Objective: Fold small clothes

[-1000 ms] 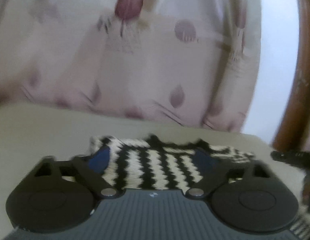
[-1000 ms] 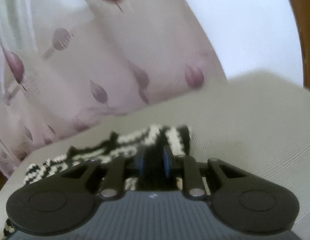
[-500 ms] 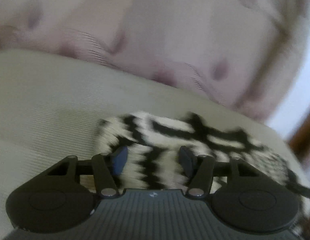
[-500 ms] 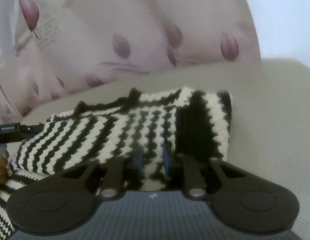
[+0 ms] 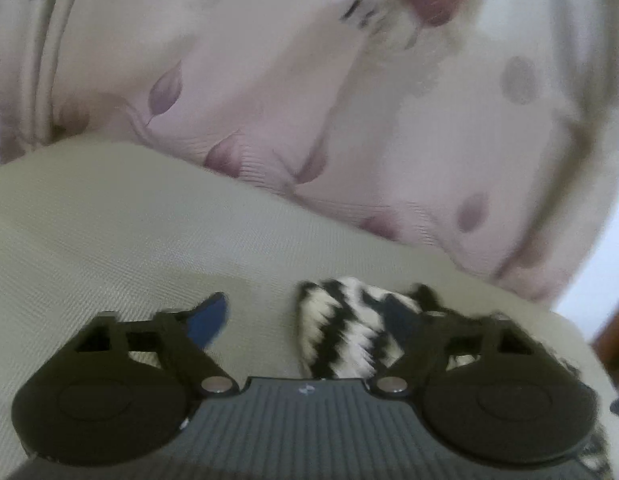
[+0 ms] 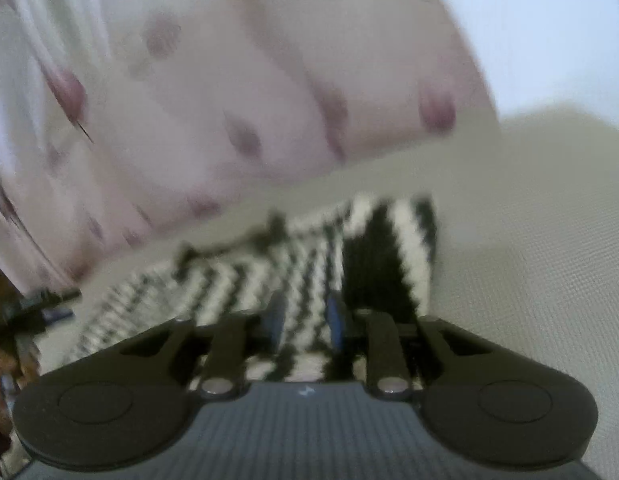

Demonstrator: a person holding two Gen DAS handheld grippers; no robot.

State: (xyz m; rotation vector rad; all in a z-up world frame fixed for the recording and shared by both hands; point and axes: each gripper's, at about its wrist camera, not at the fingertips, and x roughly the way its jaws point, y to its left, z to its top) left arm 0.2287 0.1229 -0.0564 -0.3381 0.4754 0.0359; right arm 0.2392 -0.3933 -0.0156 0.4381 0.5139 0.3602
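Right gripper (image 6: 303, 320): jaws nearly together with the striped knit garment (image 6: 309, 276) running between the blue pads (image 6: 275, 314). Reads as clamped on a near edge, though blur hides the contact line. My read: it holds that edge so the piece can be carried over or tensioned for a fold.

Left gripper (image 5: 305, 316): jaws wide apart, nothing between them that is gripped. Left blue pad (image 5: 209, 320) sits over bare surface; the right finger lies at the garment's rounded end (image 5: 341, 332), touching or just beside it, can't tell which. Likely released, or lining up for a new pinch on that end.

Garment itself: black-and-white zigzag knit, lying on the beige woven surface (image 6: 529, 280). Could be a bed or a sofa seat, can't tell. In the right view it spreads away to the left, with a broad-striped part at the far right edge, possibly already doubled over; too blurred to confirm.

Far left in the right view: the other gripper's dark tip (image 6: 41, 300), just off the garment's far end.

Behind it all: pale pink fabric with mauve leaf print (image 5: 269, 120), probably a curtain, then a plain pale wall (image 6: 529, 20).

Judgement: mid-fold, one end anchored, the other end free.
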